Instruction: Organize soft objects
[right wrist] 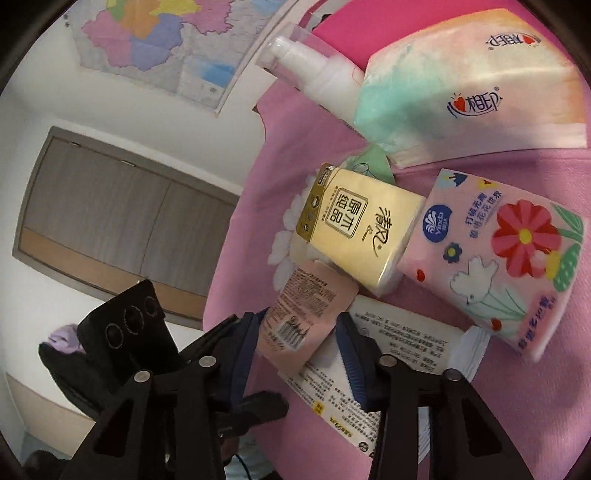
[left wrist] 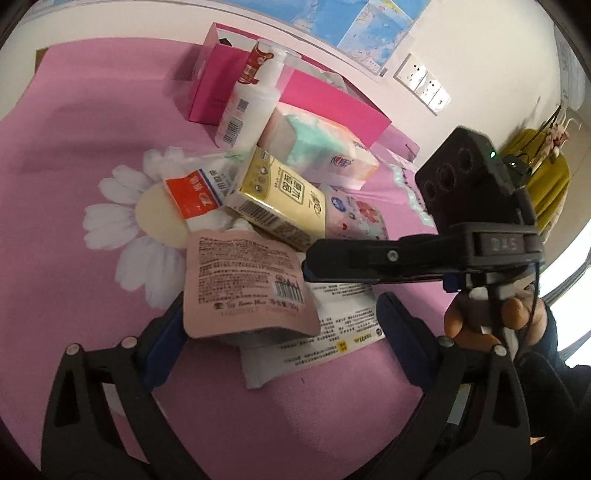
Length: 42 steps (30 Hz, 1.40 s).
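A pile of soft packs lies on the pink cloth (left wrist: 74,206). A pink pouch (left wrist: 243,280) lies on a white pack with printed text (left wrist: 332,332). My left gripper (left wrist: 280,325) is open with its fingers on either side of these two. My right gripper (right wrist: 299,354) is open around the same pink pouch (right wrist: 306,310) and white pack (right wrist: 399,350); in the left wrist view it reaches in from the right (left wrist: 369,258). A yellow tissue pack (right wrist: 358,225), a floral tissue pack (right wrist: 498,258) and a pastel tissue pack (right wrist: 480,85) lie beyond.
A white pump bottle (left wrist: 251,99) leans against a magenta box (left wrist: 236,77) at the back. A white pack with a red label (left wrist: 195,192) lies left of the yellow pack. A map (left wrist: 362,22) and wall sockets (left wrist: 421,81) are behind.
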Each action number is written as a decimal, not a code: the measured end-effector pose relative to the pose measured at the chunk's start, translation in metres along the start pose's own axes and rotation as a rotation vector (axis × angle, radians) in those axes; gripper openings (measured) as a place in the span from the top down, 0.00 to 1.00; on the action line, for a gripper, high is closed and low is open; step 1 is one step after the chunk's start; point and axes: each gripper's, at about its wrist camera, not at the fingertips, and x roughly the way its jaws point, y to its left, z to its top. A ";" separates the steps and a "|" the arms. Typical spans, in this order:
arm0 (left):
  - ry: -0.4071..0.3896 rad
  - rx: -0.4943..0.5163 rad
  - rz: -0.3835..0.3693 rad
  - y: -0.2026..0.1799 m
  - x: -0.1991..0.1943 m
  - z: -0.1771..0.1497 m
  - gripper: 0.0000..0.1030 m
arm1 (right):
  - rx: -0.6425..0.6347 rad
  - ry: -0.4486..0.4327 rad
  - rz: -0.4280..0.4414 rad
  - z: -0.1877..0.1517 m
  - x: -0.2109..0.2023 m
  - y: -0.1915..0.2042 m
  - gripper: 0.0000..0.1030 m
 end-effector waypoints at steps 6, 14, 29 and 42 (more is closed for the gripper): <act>-0.010 -0.064 -0.051 0.018 -0.001 0.007 0.18 | 0.045 0.005 -0.010 0.003 0.002 -0.010 0.81; -0.022 -0.151 -0.060 0.034 0.000 0.012 0.43 | 0.126 -0.021 0.048 0.009 0.004 -0.020 0.83; -0.033 -0.163 -0.051 0.043 -0.003 0.007 0.60 | 0.106 -0.028 0.050 0.007 0.000 -0.019 0.92; -0.085 -0.163 -0.125 0.047 -0.004 0.003 0.68 | 0.059 -0.020 -0.136 0.026 0.002 0.004 0.25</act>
